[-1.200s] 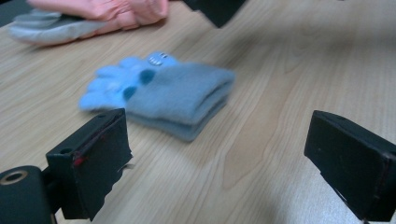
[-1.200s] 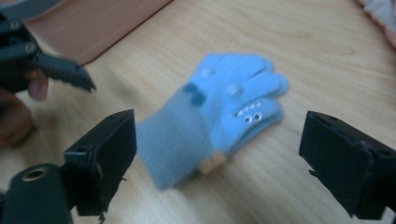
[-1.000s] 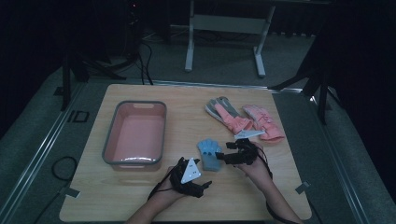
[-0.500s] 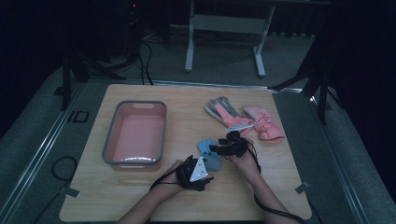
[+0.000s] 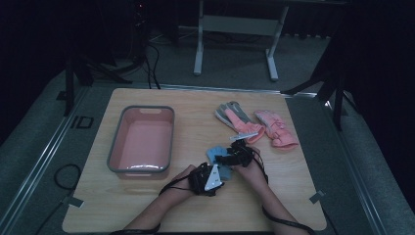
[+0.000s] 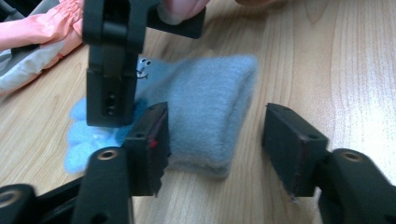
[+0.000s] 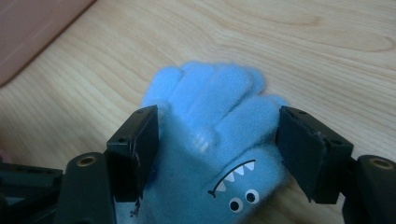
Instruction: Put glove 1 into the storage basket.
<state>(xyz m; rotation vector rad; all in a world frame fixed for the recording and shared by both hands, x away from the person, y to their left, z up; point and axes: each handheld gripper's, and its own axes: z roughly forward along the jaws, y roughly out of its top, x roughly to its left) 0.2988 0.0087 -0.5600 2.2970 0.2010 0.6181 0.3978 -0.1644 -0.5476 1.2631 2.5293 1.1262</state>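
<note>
Down near the person's edge of the wooden table [image 5: 147, 205], both grippers had closed in on one small blue glove [image 7: 219, 135] — a fleecy thing with a row of white teeth and two googly eyes stitched on it. It lay flat on the wood, just right of the pink tub [image 5: 142, 142] and a little nearer than the pair of pink-and-grey gloves [image 5: 254, 122] farther back.

The left gripper [image 6: 215, 140] sat at the cuff end of the glove. Its jaws had just been closing, yet they stood apart: the left pad seemed to rest against the fleece, while the right one was clear of it with bare wood showing between. So the cuff lay between the jaws, not pinched.

The right gripper [image 7: 217, 144] came in from the other side, over the fingers of the glove. Its jaws had just been opening a little, and they straddled the palm — one at each edge, close against the fleece without squeezing it. In the left gripper view the right gripper hung just above the glove's finger end, with a fingertip [image 6: 180, 7] showing on its body.
</note>
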